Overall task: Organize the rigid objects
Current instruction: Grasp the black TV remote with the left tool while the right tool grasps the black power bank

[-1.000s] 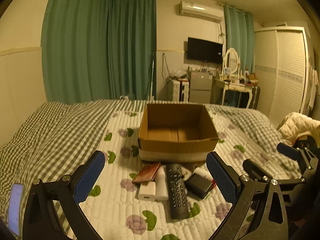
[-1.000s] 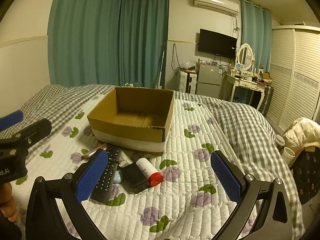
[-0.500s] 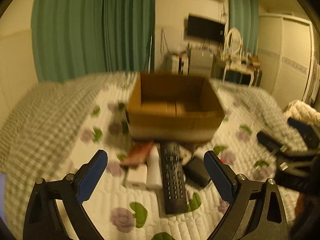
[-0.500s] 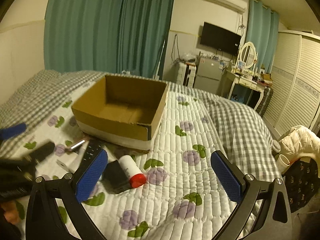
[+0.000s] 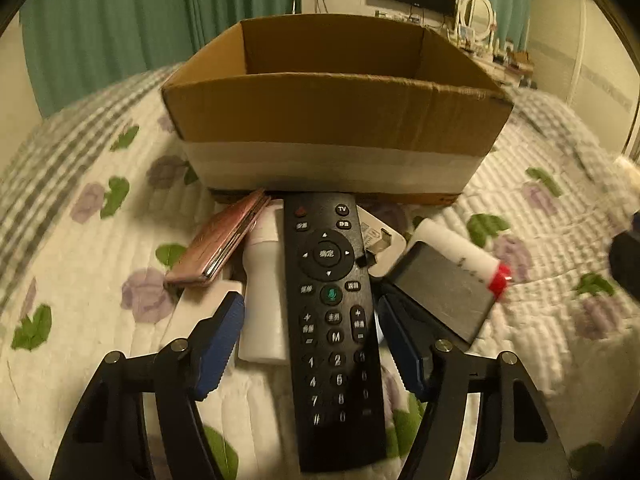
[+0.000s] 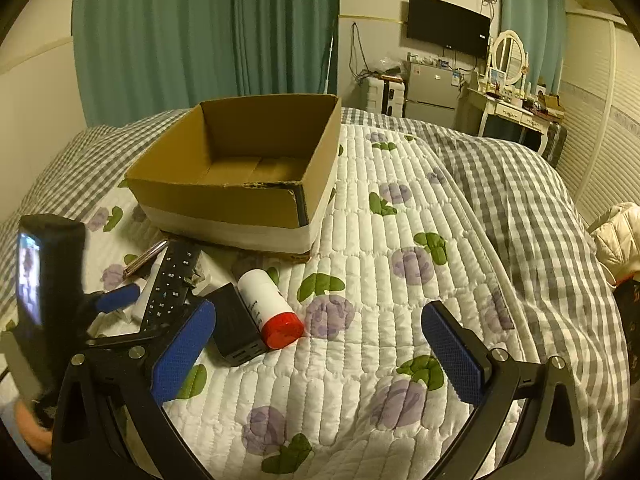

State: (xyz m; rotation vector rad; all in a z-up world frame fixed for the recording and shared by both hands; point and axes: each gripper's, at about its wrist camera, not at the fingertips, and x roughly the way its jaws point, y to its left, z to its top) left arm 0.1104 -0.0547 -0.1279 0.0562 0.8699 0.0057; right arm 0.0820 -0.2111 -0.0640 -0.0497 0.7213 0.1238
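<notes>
Black remote (image 5: 334, 322) lies between our left gripper's (image 5: 310, 334) spread fingers; we close squarely on its long edges, while our right gripper (image 6: 316, 354) hangs open.

The left gripper (image 5: 310, 338) dropped low and pushed forward over the bed, and its jaws narrowed from wide apart until they straddled the remote (image 5: 334, 320), one blue pad on each side. The box (image 5: 336, 128) came up much closer in its view. The right gripper (image 6: 320, 354) drifted nearer the pile, jaws unchanged, and the left gripper's body swung into its view.
</notes>
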